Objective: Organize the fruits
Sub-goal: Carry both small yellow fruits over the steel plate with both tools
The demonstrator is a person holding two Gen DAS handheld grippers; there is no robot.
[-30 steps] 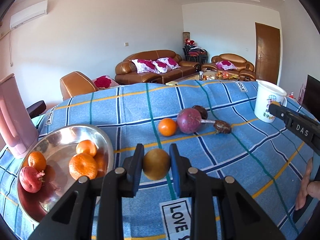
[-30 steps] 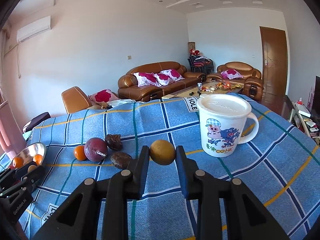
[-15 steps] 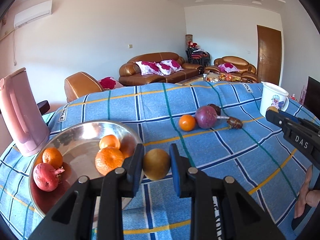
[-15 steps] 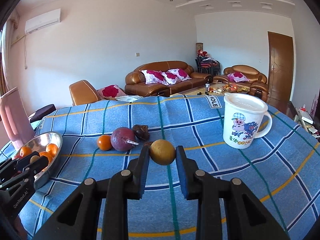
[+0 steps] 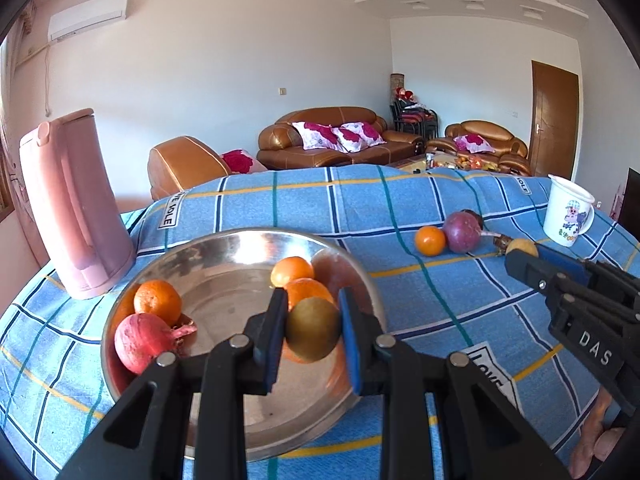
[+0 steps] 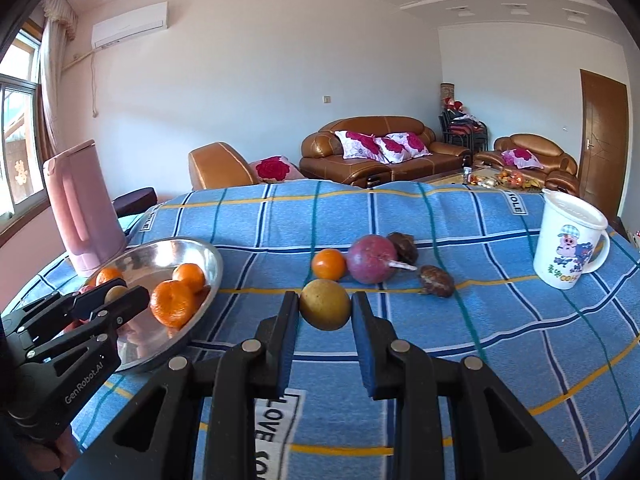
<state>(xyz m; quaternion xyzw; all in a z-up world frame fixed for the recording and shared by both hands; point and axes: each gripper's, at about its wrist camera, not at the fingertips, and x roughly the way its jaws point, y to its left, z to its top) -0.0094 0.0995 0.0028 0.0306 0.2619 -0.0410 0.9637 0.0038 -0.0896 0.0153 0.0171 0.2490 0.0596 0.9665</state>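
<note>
My left gripper point(image 5: 313, 330) is shut on a yellow-brown round fruit point(image 5: 312, 329) and hangs over the steel bowl point(image 5: 224, 252). The bowl holds three oranges point(image 5: 157, 302) and a red pomegranate point(image 5: 138, 343). My right gripper point(image 6: 325, 312) is shut on a second yellow-brown fruit point(image 6: 325, 310), above the blue checked cloth to the right of the bowl point(image 6: 208, 256). Loose on the cloth lie an orange point(image 6: 328, 265), a purple round fruit point(image 6: 372, 259) and two dark brown wrinkled fruits point(image 6: 436, 281). The left gripper point(image 6: 116, 294) shows at the left edge of the right wrist view.
A pink jug point(image 5: 76, 204) stands behind the bowl at the left. A white cartoon mug point(image 6: 570, 242) stands at the right of the cloth point(image 6: 500, 340). Brown leather sofas point(image 6: 380, 152) fill the room behind. A person's fingers point(image 5: 596, 440) hold the right gripper's handle.
Both grippers have carried their fruits leftward. The left one has gone from over the cloth to over the bowl. The right one has left the mug and come near the bowl.
</note>
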